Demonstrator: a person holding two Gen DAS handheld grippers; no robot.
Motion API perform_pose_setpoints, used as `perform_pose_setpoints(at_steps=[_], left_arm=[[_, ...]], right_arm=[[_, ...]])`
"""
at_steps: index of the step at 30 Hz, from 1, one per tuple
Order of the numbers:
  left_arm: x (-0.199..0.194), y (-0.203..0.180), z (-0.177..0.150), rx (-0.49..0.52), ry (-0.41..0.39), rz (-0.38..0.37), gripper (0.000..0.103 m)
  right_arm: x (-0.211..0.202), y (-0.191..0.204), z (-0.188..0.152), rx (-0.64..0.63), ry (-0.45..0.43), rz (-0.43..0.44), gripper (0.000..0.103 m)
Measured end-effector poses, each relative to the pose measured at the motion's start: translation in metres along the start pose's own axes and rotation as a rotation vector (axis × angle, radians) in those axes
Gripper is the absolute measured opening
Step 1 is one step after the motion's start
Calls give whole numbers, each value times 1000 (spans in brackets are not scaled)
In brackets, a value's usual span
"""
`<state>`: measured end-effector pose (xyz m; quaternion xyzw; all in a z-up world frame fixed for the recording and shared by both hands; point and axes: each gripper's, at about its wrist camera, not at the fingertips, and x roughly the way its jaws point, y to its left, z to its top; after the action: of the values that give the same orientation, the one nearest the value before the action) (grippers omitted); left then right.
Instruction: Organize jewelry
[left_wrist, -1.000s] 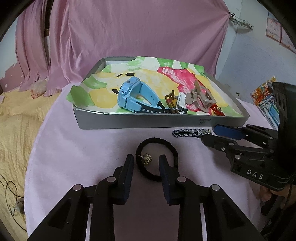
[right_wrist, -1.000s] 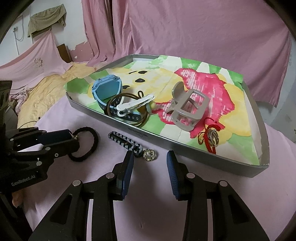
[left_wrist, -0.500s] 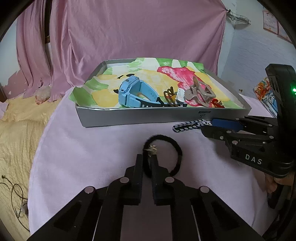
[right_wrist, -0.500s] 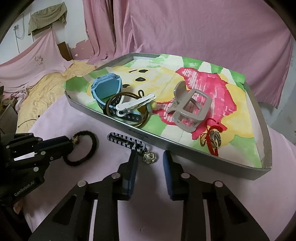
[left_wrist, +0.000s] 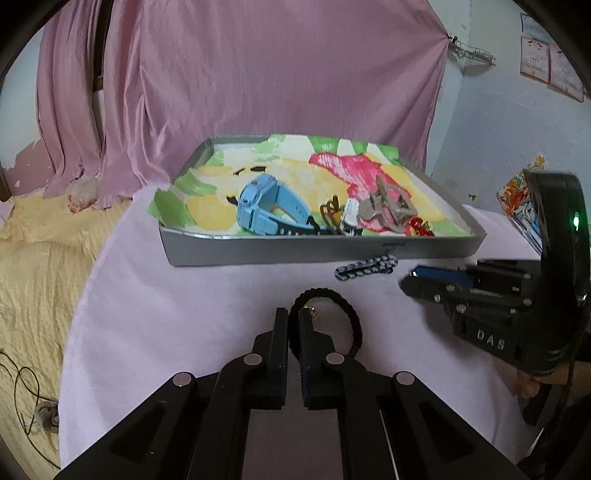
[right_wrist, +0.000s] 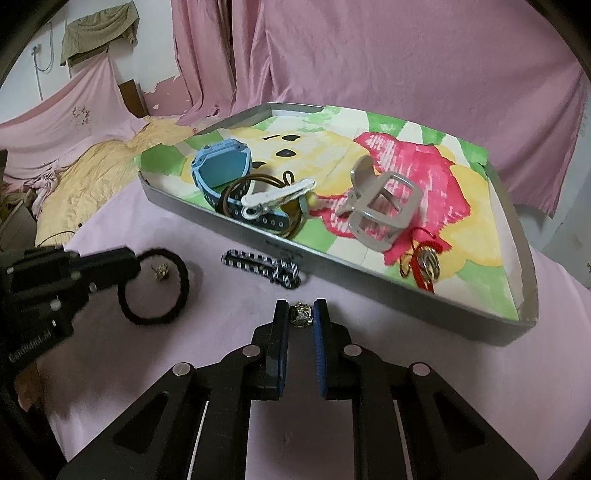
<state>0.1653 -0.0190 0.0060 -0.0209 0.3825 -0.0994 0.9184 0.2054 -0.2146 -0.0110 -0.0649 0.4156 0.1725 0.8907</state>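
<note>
The left hand-held gripper (left_wrist: 293, 320), wide open a second ago, now pinches the black hair tie (left_wrist: 347, 314) on the pink tabletop (left_wrist: 184, 314). The right hand-held gripper (right_wrist: 301, 318) has narrowed onto the metal bead (right_wrist: 301, 314), near the tray (right_wrist: 369, 275); the striped clip (right_wrist: 262, 264) lies unmoved.

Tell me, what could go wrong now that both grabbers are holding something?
1. The small round bead is pinched between the right gripper by its curved sides, so it may pop out and roll across the pink cloth.
2. The left gripper clamps only one edge of the black hair tie; its dangling charm could catch on the tray rim, or the loop could slip free.
</note>
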Motion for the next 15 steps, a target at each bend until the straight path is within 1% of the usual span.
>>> perform_pose_setpoints(at_steps=[8,15], left_arm=[[-12,-4,9,-13,-45,-20,5],[-23,-9,26,-33,-114,-32,5]], right_arm=[[-15,-7,-11,28,-24,1,12],[-38,-13,-7,50,-105,-1,12]])
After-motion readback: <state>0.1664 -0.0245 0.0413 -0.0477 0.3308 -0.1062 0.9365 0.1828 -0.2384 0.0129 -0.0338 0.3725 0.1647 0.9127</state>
